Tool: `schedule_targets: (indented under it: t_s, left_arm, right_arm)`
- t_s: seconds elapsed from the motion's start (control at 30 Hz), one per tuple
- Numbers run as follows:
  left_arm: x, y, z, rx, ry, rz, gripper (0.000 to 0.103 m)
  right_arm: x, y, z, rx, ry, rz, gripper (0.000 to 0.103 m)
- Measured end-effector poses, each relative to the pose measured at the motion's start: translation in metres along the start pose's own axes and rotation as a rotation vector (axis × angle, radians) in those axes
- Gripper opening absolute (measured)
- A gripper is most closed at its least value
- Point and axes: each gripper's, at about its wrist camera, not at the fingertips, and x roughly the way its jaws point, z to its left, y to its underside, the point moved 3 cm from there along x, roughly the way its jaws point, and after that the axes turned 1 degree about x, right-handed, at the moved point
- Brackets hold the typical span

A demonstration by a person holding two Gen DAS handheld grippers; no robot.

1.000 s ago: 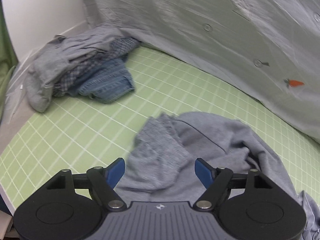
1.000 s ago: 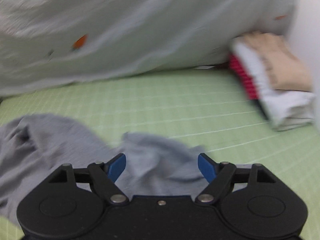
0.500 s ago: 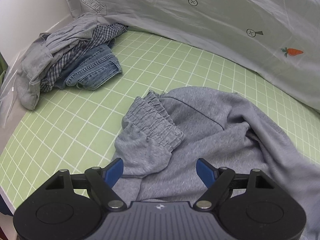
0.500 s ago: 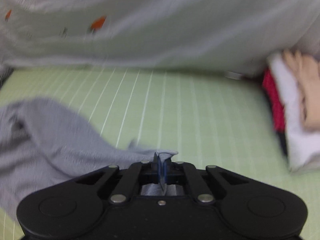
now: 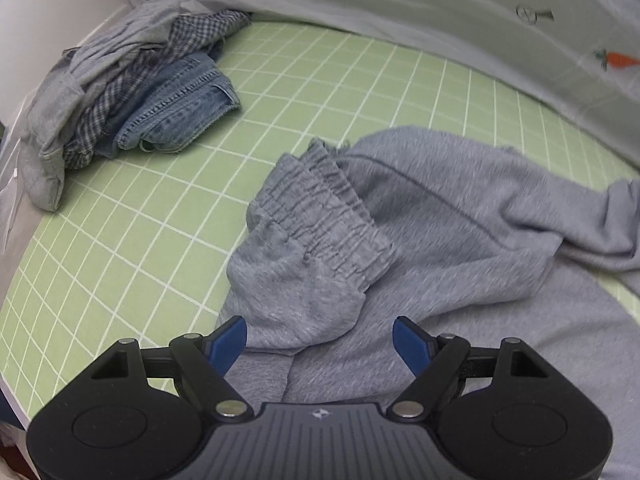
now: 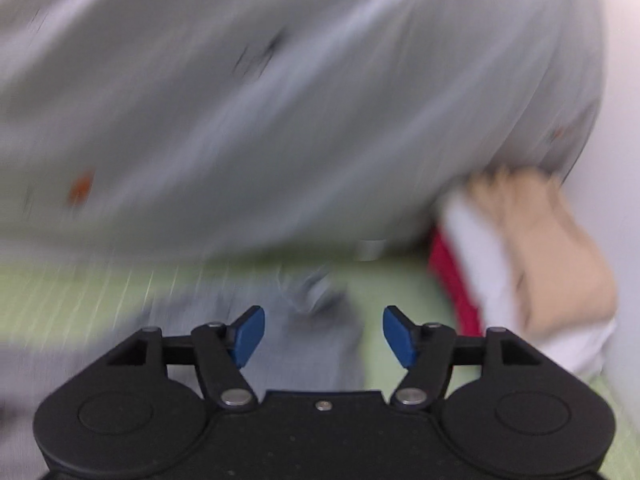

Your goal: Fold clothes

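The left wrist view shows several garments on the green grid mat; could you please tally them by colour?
Grey: 2, spread grey sweatpants and crumpled grey garment
Blue denim: 1, folded jeans
Blue-white checked: 1, shirt
Total: 4

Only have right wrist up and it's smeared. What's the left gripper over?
Observer: The left gripper is open, over the grey sweatpants, near their bunched elastic waistband.
Operator: Anything else on that side?
Observer: A heap at the far left: denim piece, checked shirt, grey garment.
Operator: Surface?
Observer: A green grid mat; its white lines are sharp in the left wrist view.
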Motion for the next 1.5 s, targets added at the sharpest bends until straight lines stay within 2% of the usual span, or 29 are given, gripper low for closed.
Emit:
schedule_targets:
  t_s: [0.07,0.2,0.27,0.43,0.47,0.5,0.53,0.57,0.77,0.93,1.1,1.17,1.2,1.23,1.27,1.3,1.37,1.5]
  left_arm:
    - [0.006,-0.001,-0.002,0.027,-0.009,0.007,0.081]
    - [0.017,-0.009,-0.007,0.068,-0.017,0.003,0.082]
    - [0.022,-0.015,-0.008,0.076,-0.021,-0.004,0.082]
    - [0.036,-0.024,-0.002,0.077,-0.03,-0.003,0.08]
    - [0.035,-0.023,0.003,0.05,-0.007,-0.01,0.069]
    - [0.035,-0.023,0.008,0.023,0.016,-0.018,0.047]
    - [0.034,-0.023,0.014,-0.004,0.033,-0.026,0.035]
    - [0.033,-0.023,0.027,-0.027,0.016,-0.035,0.009]
    - [0.022,-0.023,0.104,-0.166,-0.082,-0.092,0.005]
    - [0.014,-0.022,0.167,-0.281,-0.164,-0.138,0.005]
    - [0.007,-0.006,0.218,-0.377,-0.236,-0.144,0.005]
    - [0.004,0.001,0.236,-0.417,-0.236,-0.126,0.007]
    - [0.002,0.005,0.24,-0.427,-0.228,-0.121,0.012]
    - [-0.002,0.009,0.243,-0.433,-0.221,-0.119,0.013]
    - [-0.009,0.012,0.242,-0.428,-0.218,-0.132,0.026]
    - [-0.015,0.016,0.239,-0.42,-0.214,-0.146,0.046]
    - [-0.03,0.022,0.226,-0.38,-0.187,-0.188,0.068]
    - [-0.052,0.027,0.185,-0.311,-0.125,-0.242,0.073]
  right_arm:
    - [-0.001,0.033,0.016,-0.024,0.0,0.088,0.067]
    - [-0.009,0.08,0.027,0.008,-0.006,0.217,0.067]
    - [-0.015,0.092,0.031,0.032,-0.004,0.25,0.068]
    - [-0.021,0.098,0.05,0.029,-0.028,0.28,0.069]
    - [-0.021,0.097,0.054,0.019,-0.034,0.278,0.069]
    - [-0.021,0.095,0.058,0.008,-0.039,0.274,0.069]
    - [-0.023,0.094,0.063,-0.002,-0.041,0.269,0.069]
    - [-0.024,0.092,0.067,-0.012,-0.043,0.263,0.069]
    - [-0.034,0.087,0.085,-0.078,-0.062,0.247,0.068]
    - [-0.046,0.092,0.093,-0.092,-0.075,0.247,0.068]
    - [-0.068,0.097,0.093,-0.093,-0.069,0.228,0.068]
    - [-0.078,0.102,0.092,-0.087,-0.065,0.221,0.069]
    - [-0.084,0.105,0.091,-0.083,-0.064,0.219,0.069]
    - [-0.088,0.109,0.089,-0.078,-0.066,0.218,0.07]
    - [-0.092,0.113,0.086,-0.073,-0.067,0.218,0.075]
    - [-0.096,0.116,0.083,-0.071,-0.067,0.22,0.078]
    - [-0.101,0.123,0.078,-0.075,-0.058,0.222,0.087]
    - [-0.099,0.131,0.062,-0.113,-0.029,0.218,0.088]
